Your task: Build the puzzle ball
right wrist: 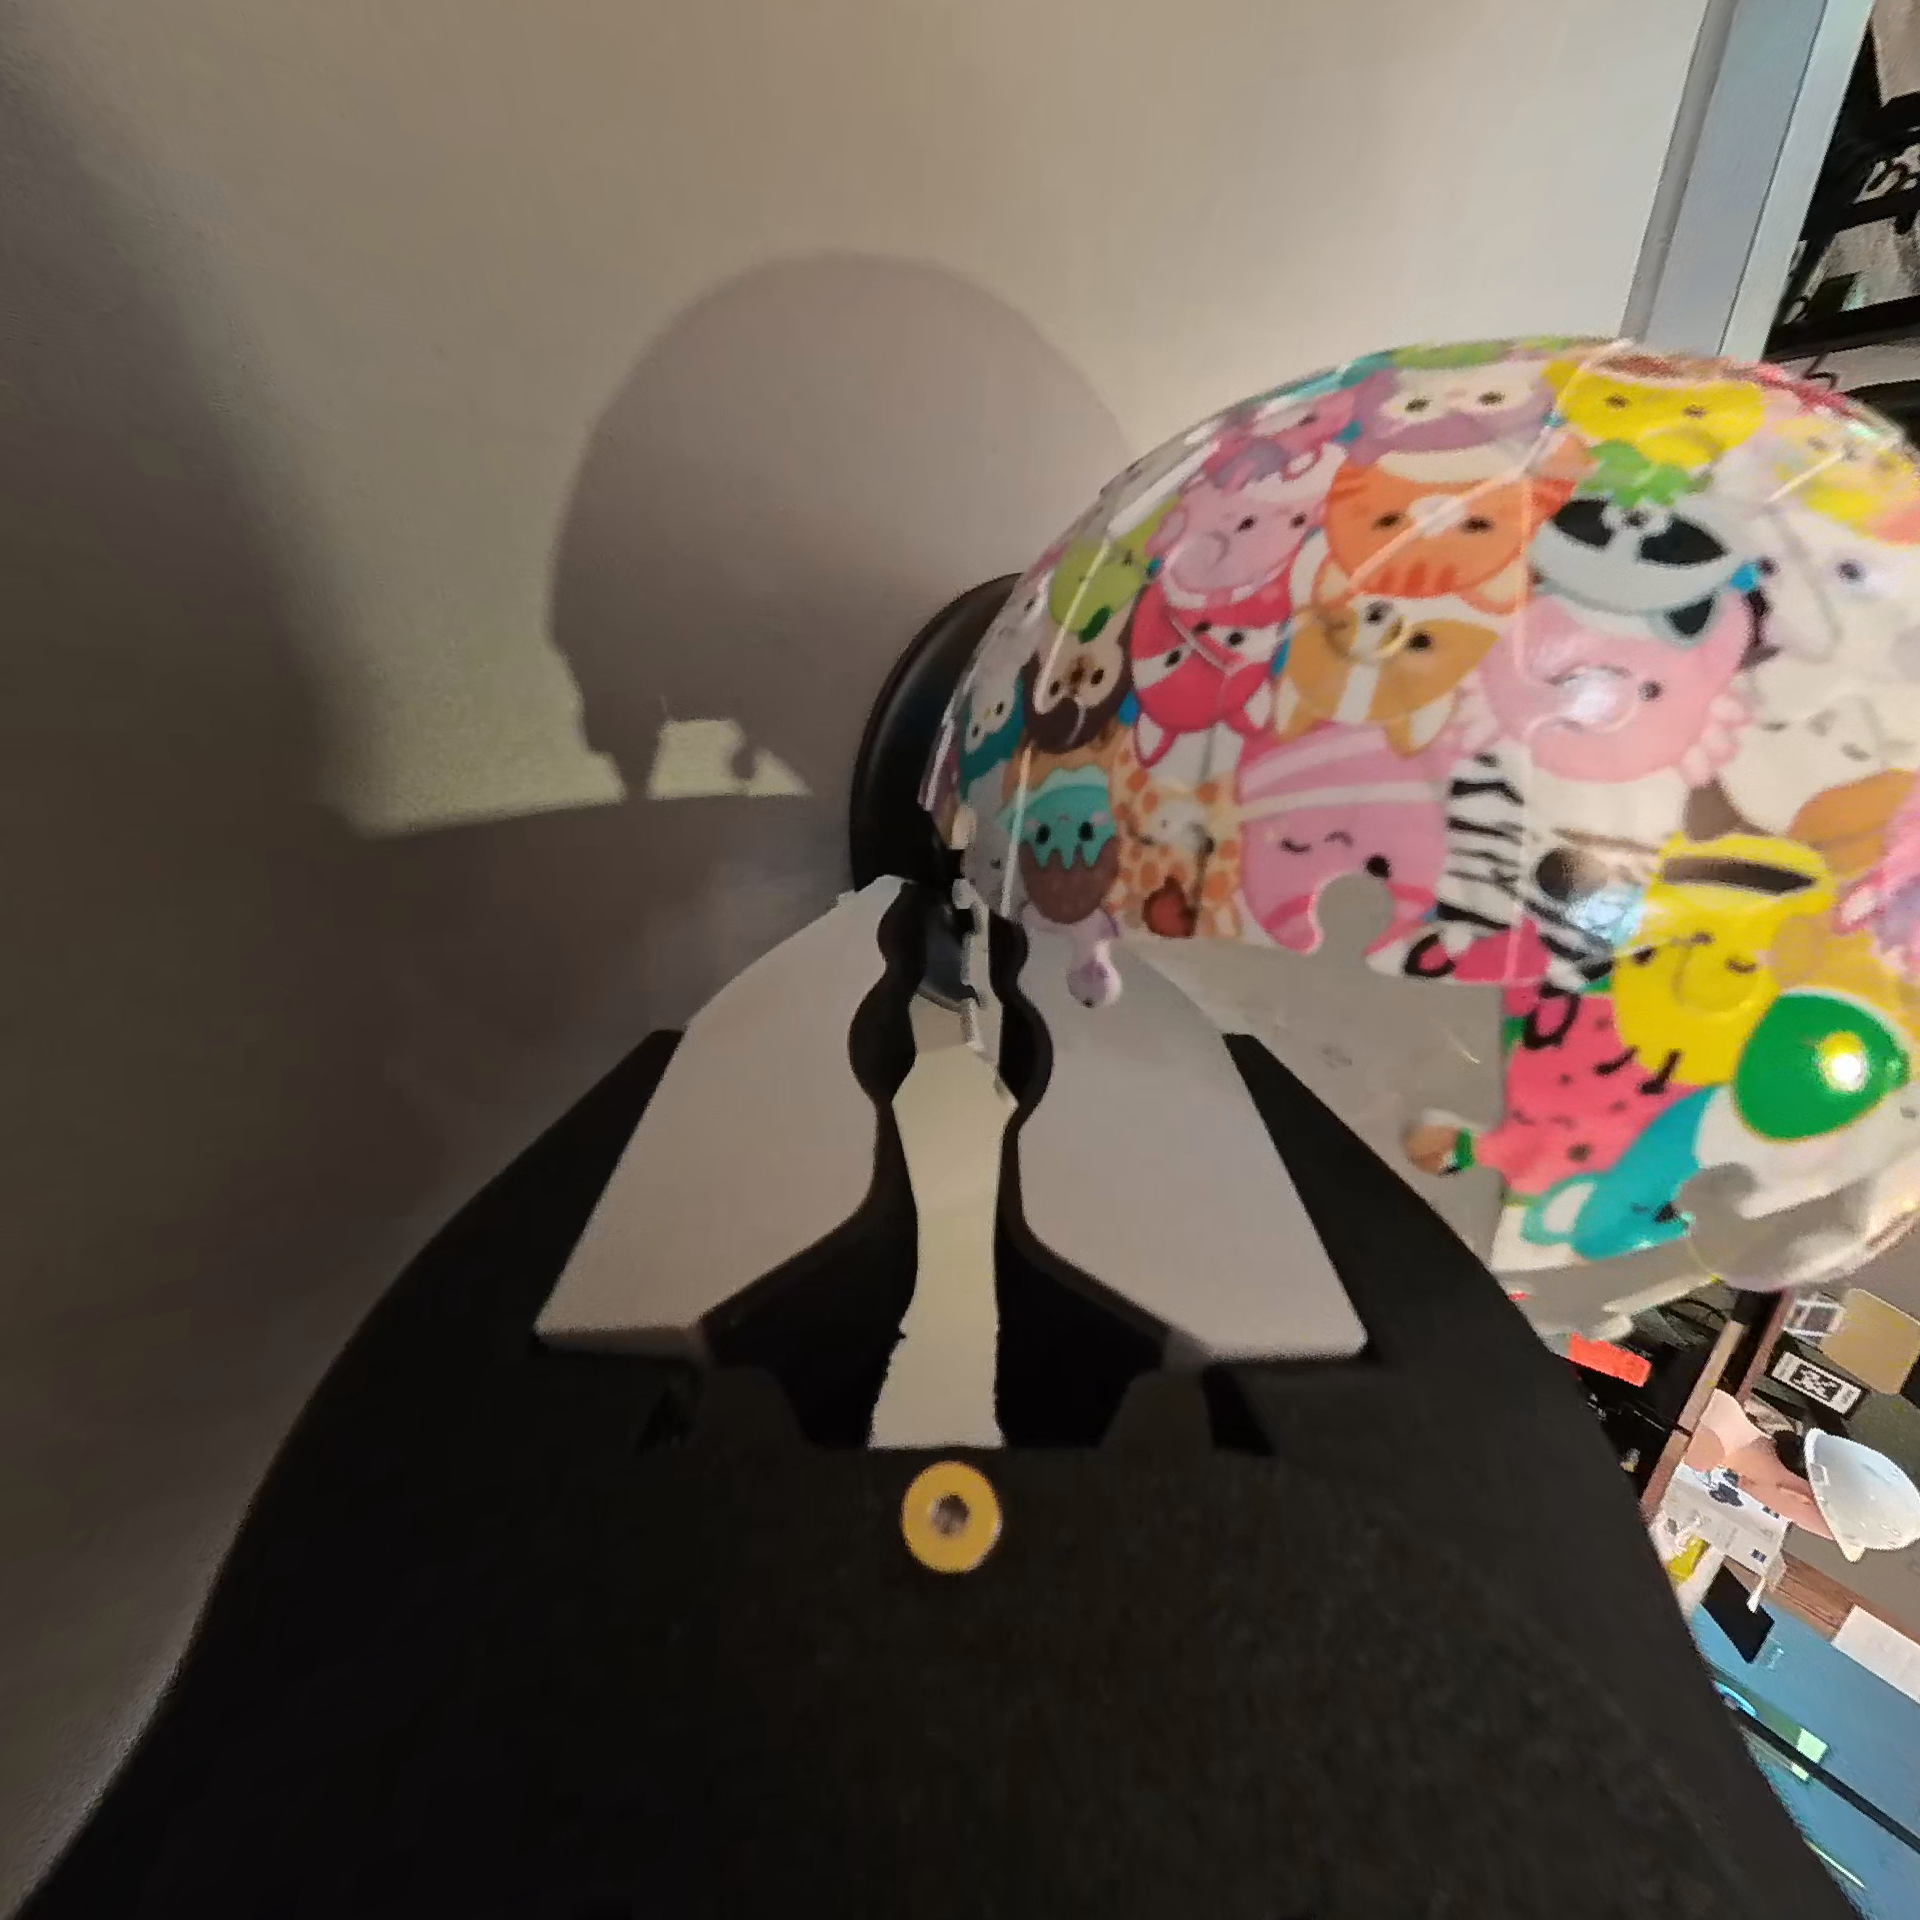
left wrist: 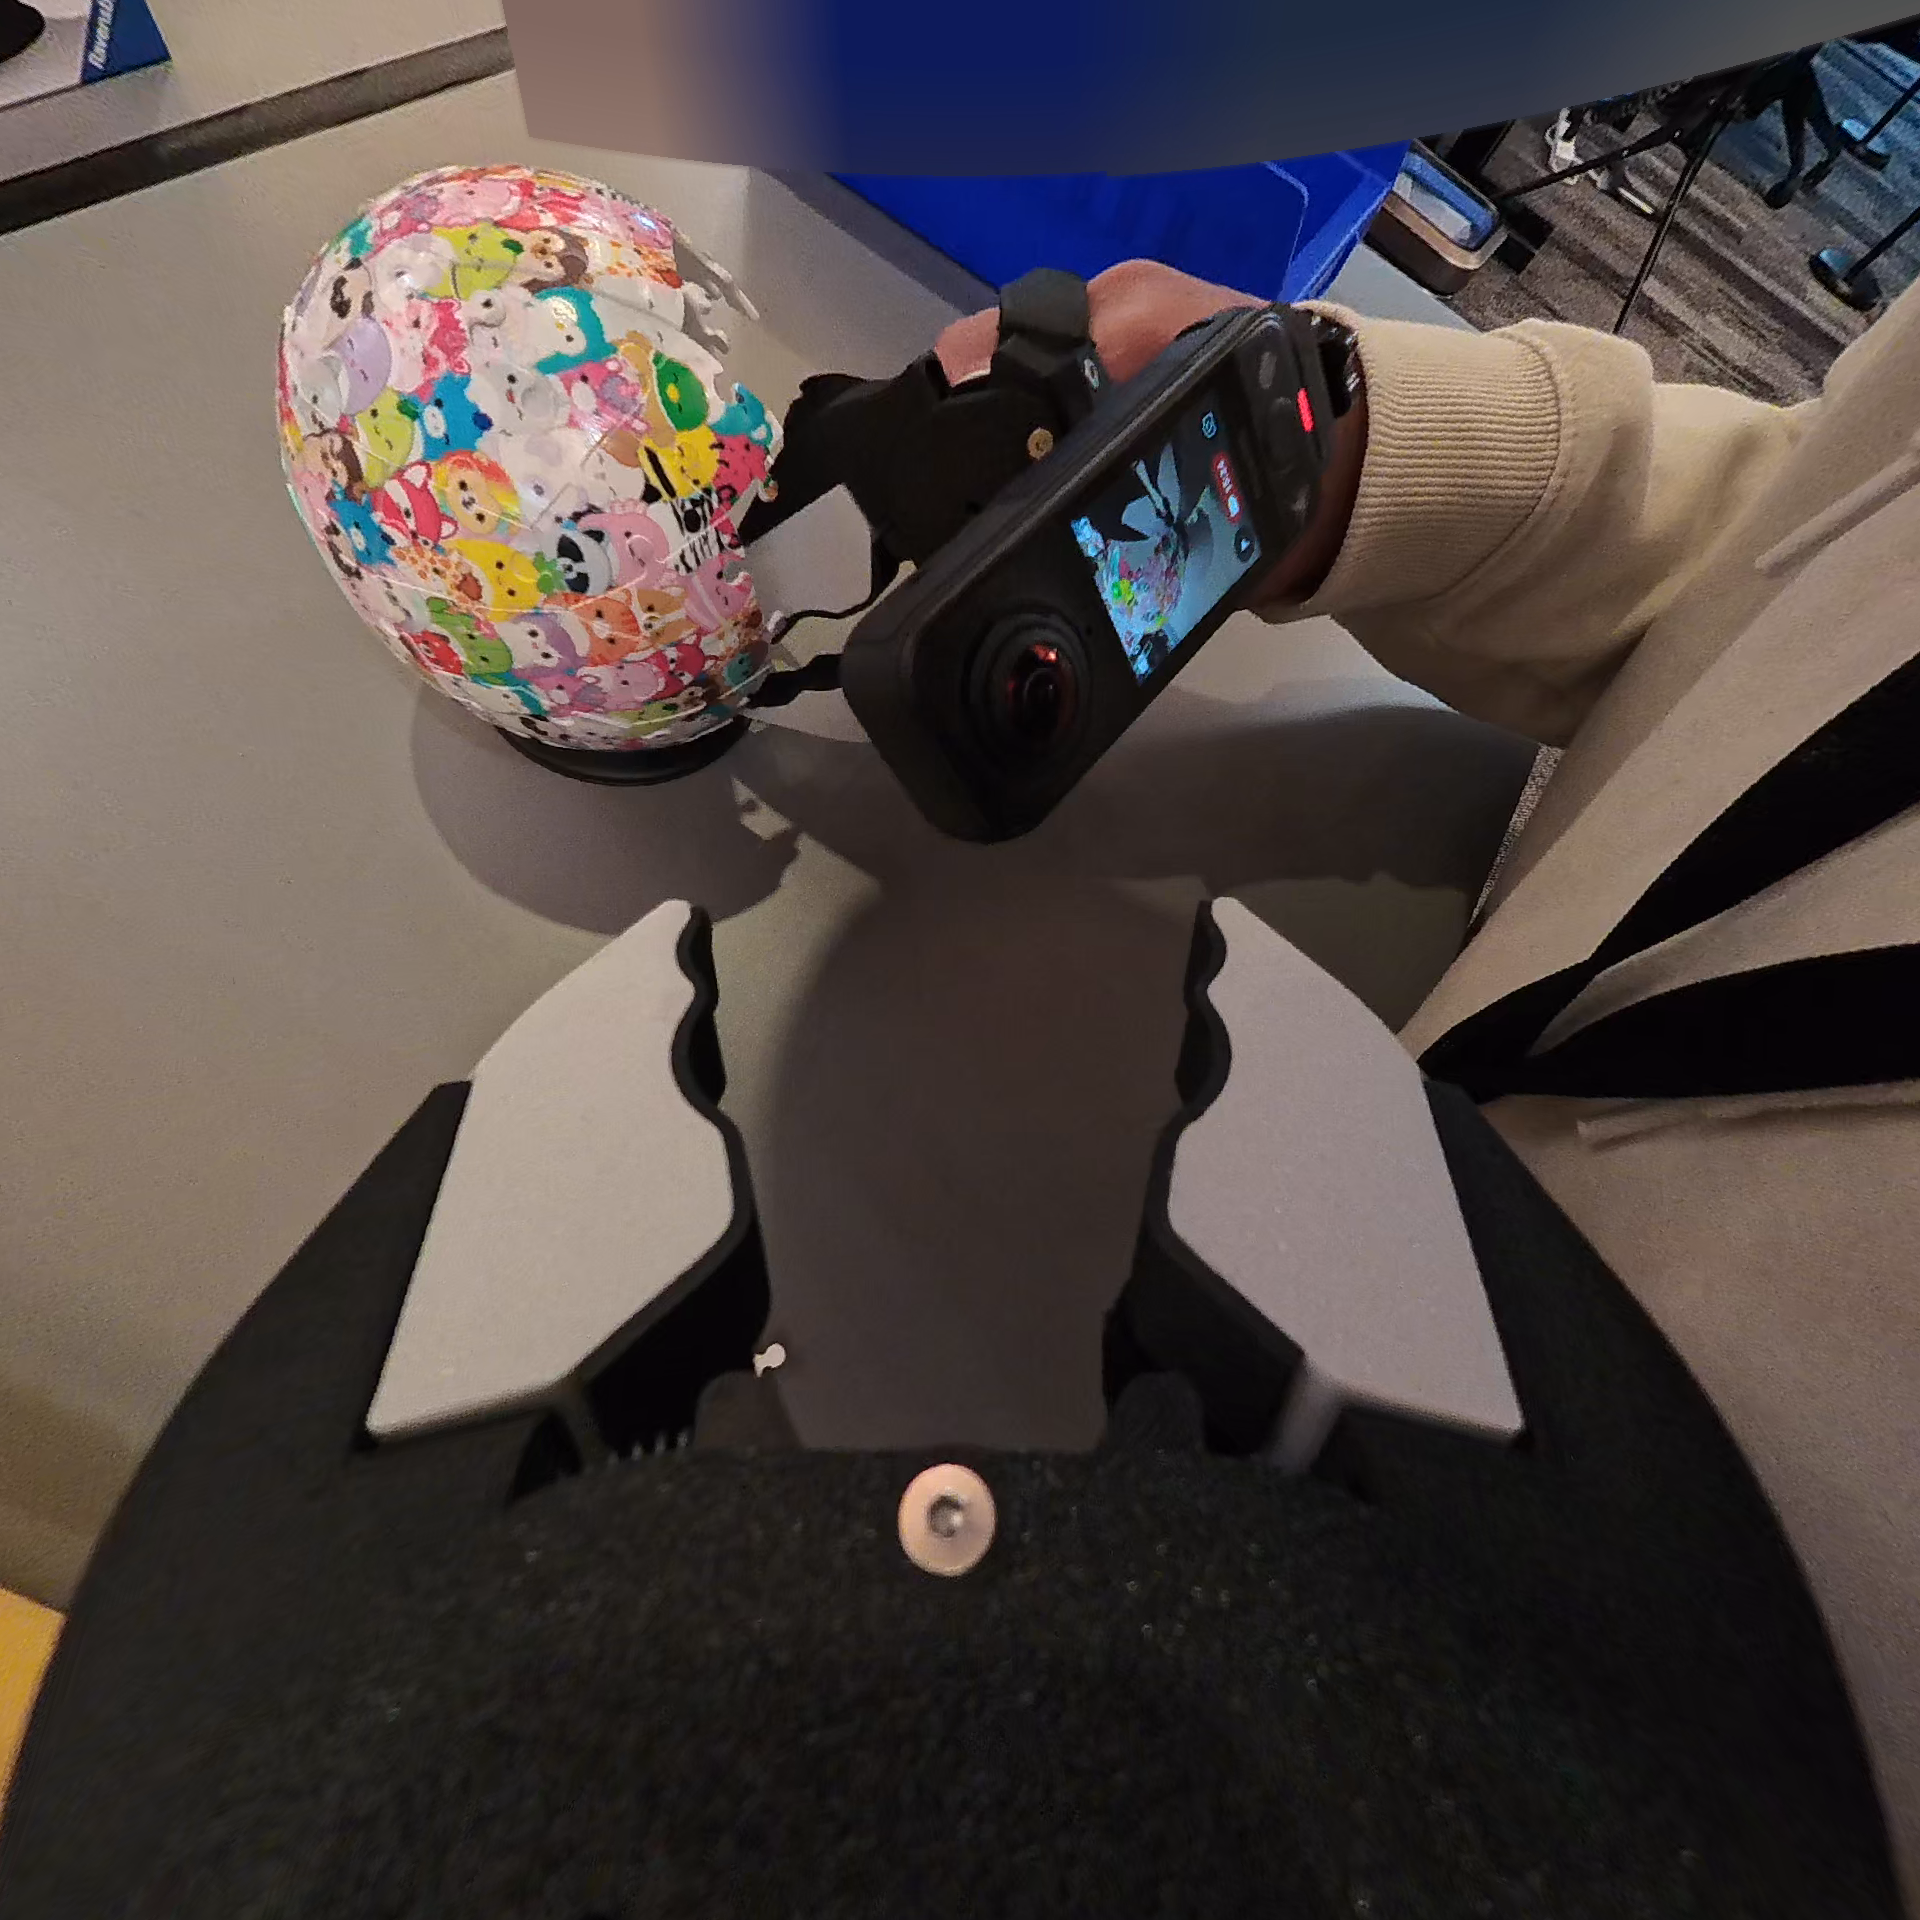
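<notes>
The puzzle ball [left wrist: 509,457] is covered in colourful cartoon animals and stands on a black ring stand [left wrist: 623,758] on the grey table [left wrist: 208,987]. Its right side has a jagged open gap [right wrist: 1299,1039] showing the grey inside. My right gripper [left wrist: 764,514], held by a hand, has its tips at that open edge. In the right wrist view the right gripper [right wrist: 961,935] is nearly closed on a thin puzzle piece [right wrist: 974,997] seen edge-on, beside the ball [right wrist: 1455,727] and the stand [right wrist: 899,727]. My left gripper [left wrist: 951,925] is open and empty, well back from the ball.
A person's cream sleeve [left wrist: 1507,520] and torso fill the right side. A blue bin [left wrist: 1195,229] stands behind the ball and a box [left wrist: 94,52] sits at the far left corner. A small white scrap [left wrist: 771,1356] lies between my left fingers. Shelves [right wrist: 1818,1455] show at the right. Left tips to right tips: about 15 centimeters.
</notes>
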Motion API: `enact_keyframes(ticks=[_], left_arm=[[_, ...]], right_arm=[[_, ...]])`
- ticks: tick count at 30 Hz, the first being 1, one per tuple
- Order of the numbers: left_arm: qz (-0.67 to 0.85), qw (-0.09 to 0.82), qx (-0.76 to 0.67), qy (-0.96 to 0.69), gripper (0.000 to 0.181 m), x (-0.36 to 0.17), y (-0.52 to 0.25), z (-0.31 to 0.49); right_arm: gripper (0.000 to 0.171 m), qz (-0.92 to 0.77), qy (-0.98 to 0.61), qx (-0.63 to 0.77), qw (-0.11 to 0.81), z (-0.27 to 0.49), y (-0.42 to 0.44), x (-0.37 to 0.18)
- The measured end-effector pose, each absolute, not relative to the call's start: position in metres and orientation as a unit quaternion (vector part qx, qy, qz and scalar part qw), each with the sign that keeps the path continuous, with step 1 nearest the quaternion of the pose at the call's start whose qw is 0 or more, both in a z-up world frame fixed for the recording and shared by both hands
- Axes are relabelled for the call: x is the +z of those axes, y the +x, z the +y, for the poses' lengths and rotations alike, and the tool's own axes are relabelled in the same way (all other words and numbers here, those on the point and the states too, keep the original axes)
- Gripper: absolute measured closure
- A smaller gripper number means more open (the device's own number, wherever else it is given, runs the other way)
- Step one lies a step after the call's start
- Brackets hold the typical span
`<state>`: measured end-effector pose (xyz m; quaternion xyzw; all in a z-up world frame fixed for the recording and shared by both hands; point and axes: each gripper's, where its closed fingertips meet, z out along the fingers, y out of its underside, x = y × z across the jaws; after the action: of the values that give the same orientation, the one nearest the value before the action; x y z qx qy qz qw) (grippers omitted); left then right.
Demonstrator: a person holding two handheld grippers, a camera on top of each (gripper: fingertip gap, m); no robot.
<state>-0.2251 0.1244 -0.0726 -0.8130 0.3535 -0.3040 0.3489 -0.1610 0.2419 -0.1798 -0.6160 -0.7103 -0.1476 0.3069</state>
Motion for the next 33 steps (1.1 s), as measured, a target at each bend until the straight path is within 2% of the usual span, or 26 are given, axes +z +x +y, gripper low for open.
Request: enact_keyframes(ticks=[2,5,7,10,13,22,25,30,33], left_arm=[[0.353,0.348,-0.304,-0.813,0.095,-0.073,-0.225,0.124],[0.353,0.347,-0.304,-0.814,0.095,-0.074,-0.226,0.124],[0.352,0.346,-0.305,-0.814,0.095,-0.074,-0.225,0.124],[0.354,0.346,-0.303,-0.814,0.095,-0.075,-0.225,0.125],[0.353,0.347,-0.301,-0.815,0.095,-0.074,-0.225,0.126],[0.350,0.347,-0.300,-0.817,0.095,-0.074,-0.226,0.126],[0.353,0.346,-0.298,-0.817,0.095,-0.075,-0.225,0.126],[0.353,0.348,-0.302,-0.815,0.096,-0.075,-0.224,0.127],[0.357,0.351,-0.298,-0.813,0.096,-0.074,-0.223,0.126]], right_arm=[[0.155,-0.708,-0.616,-0.142,0.314,0.241,-0.162,-0.178],[0.128,-0.704,-0.625,-0.117,0.318,0.235,-0.160,-0.181],[0.135,-0.697,-0.637,-0.093,0.317,0.232,-0.161,-0.184],[0.127,-0.682,-0.656,-0.068,0.316,0.235,-0.162,-0.183],[0.109,-0.670,-0.672,-0.032,0.314,0.236,-0.166,-0.181],[0.106,-0.672,-0.672,-0.047,0.309,0.240,-0.169,-0.179],[0.114,-0.678,-0.659,-0.054,0.322,0.237,-0.170,-0.171],[0.111,-0.683,-0.653,-0.089,0.317,0.241,-0.158,-0.177],[0.124,-0.672,-0.654,-0.118,0.327,0.247,-0.155,-0.176]])
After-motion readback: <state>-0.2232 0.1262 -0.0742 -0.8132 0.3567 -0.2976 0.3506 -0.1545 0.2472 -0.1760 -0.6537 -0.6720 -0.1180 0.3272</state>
